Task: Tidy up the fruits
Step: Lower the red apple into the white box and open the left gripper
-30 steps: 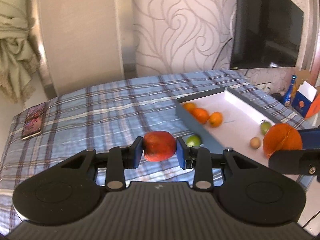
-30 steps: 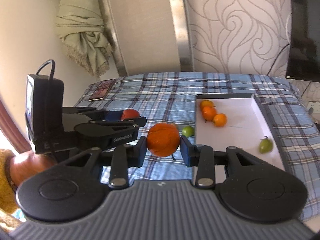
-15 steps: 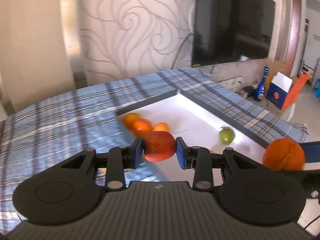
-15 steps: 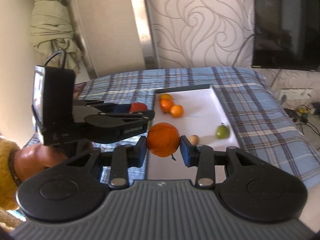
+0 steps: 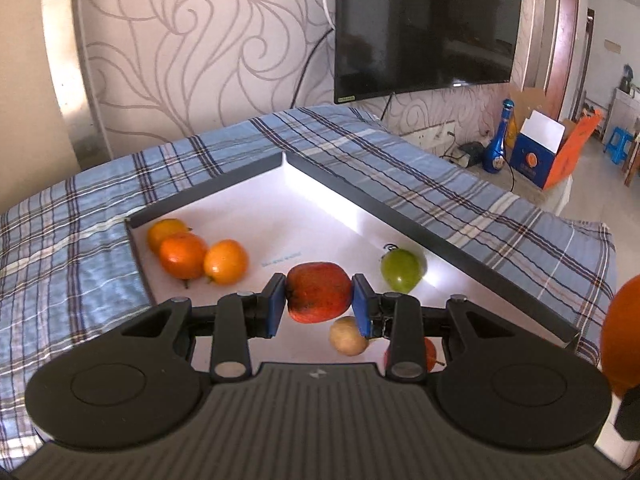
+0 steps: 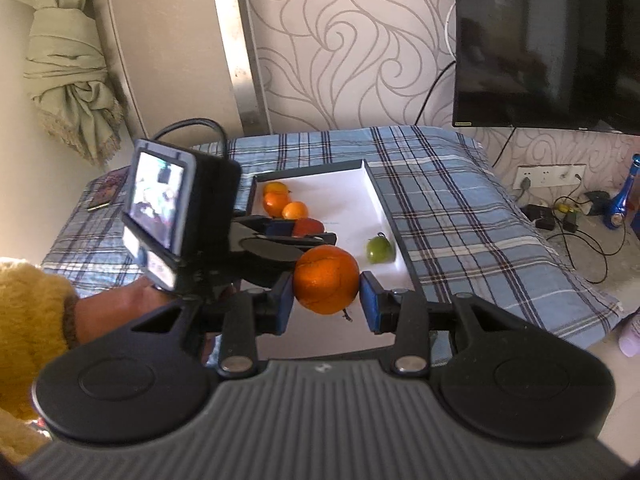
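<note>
Tray, dark-rimmed with a white floor, set on a blue plaid cloth over a table.

Left gripper: jaws narrowed onto a red apple, both blue pads pressed against its sides; the fruit is held clear above the tray's near part. Seen from the right wrist view, this gripper reaches in from the left over the tray, a small screen mounted on its body, a hand and a yellow sleeve behind it.

Right gripper: jaws narrowed onto an orange, pads touching it on both sides; it hangs over the tray's near end, just in front of the left gripper. In the left wrist view the same orange shows at the right edge.

Contents of tray:
- three small oranges, touching one another, in the far left corner;
- green fruit, alone, near the right wall;
- small tan fruit, on the floor just below the left gripper's right finger;
- small red fruit, largely hidden behind that finger.

Surroundings: television on a swirl-patterned wall; blue bottle and an open blue-and-orange box on the floor to the right; phone at the far left edge of the cloth; knotted curtain in the left corner.
</note>
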